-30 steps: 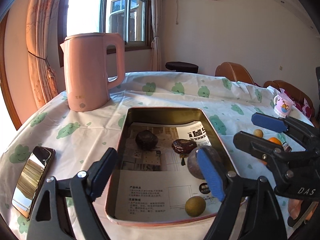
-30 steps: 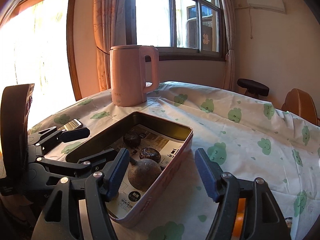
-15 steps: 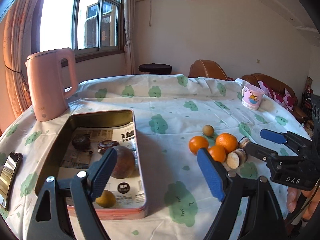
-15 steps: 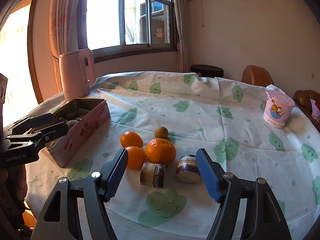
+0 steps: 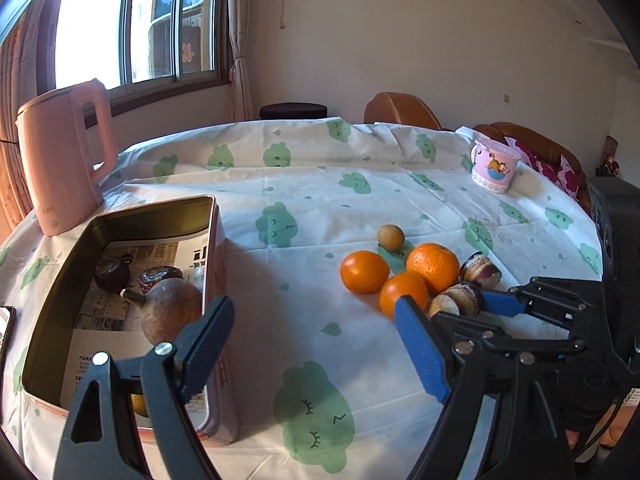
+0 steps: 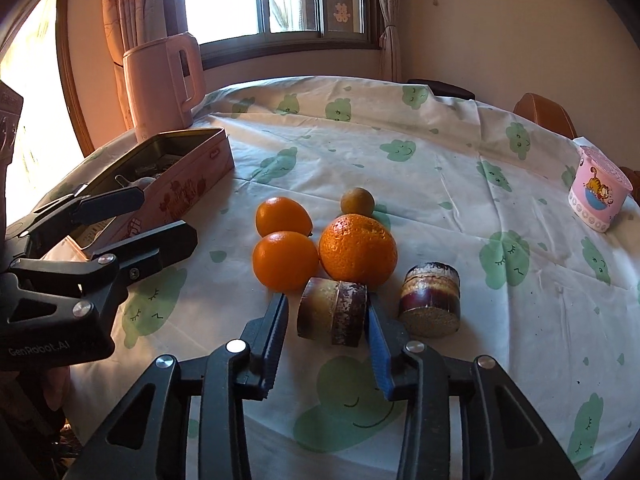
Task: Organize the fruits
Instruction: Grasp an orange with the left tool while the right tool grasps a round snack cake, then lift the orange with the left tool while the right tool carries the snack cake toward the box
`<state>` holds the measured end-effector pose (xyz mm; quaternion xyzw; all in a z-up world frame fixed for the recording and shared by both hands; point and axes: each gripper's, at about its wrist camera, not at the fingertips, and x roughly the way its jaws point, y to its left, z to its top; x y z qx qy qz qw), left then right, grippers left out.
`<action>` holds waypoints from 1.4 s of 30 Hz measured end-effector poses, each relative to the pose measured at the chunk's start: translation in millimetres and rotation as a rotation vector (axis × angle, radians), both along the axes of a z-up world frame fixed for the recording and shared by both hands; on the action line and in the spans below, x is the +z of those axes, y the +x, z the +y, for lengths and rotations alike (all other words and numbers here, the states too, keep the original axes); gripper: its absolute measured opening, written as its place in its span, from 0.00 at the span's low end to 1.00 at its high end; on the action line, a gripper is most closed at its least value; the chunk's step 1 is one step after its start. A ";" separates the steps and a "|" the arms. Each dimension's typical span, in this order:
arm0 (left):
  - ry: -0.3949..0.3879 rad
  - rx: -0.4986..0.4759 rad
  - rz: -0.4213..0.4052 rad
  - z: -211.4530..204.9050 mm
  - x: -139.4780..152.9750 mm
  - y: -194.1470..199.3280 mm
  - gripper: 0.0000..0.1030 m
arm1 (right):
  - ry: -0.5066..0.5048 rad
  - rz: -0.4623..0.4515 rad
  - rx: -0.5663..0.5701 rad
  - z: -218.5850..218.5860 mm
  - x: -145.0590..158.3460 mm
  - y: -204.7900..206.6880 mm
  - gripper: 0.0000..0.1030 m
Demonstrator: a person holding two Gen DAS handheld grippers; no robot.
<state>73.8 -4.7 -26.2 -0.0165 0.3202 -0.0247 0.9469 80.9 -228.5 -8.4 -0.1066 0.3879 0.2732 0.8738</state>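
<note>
Tin (image 5: 120, 216): big brown fruit (image 5: 172, 314), 2 dark ones; R gripper (image 6: 326, 316) just closed around cane piece (image 6: 332, 312), L gripper (image 5: 316, 344) wide open, empty

Right gripper (image 6: 326, 318), angled downward, its jaws having just closed onto a sugarcane piece (image 6: 332, 312). Left gripper (image 5: 312, 340), jaws wide apart and empty, angled downward beside it.

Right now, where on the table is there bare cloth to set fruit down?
Bare cloth runs between the tin and the oranges, and from the small brown fruit to the pink cup. It is crowded where oranges and sugarcane pieces bunch together.
</note>
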 end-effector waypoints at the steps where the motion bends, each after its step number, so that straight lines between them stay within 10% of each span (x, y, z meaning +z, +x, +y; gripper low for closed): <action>1: 0.002 -0.004 0.001 -1.5 0.3 0.3 0.82 | 0.007 0.006 -0.002 -1.1 -0.2 0.8 0.32; 12: 0.012 -0.073 0.044 -30.1 -1.3 19.9 0.79 | 0.060 -0.186 -0.133 -26.5 36.6 -4.3 0.31; 21: 0.007 -0.160 0.154 -52.7 -17.3 42.8 0.61 | 0.076 -0.194 -0.198 -37.8 35.2 7.2 0.32; 25: -0.015 -0.177 0.196 -54.4 -22.6 49.6 0.37 | 0.066 -0.203 -0.185 -33.9 35.4 5.1 0.32; 42: -0.023 -0.110 0.053 -43.0 -3.9 31.1 0.37 | 0.133 -0.238 -0.132 -37.6 40.6 -4.4 0.32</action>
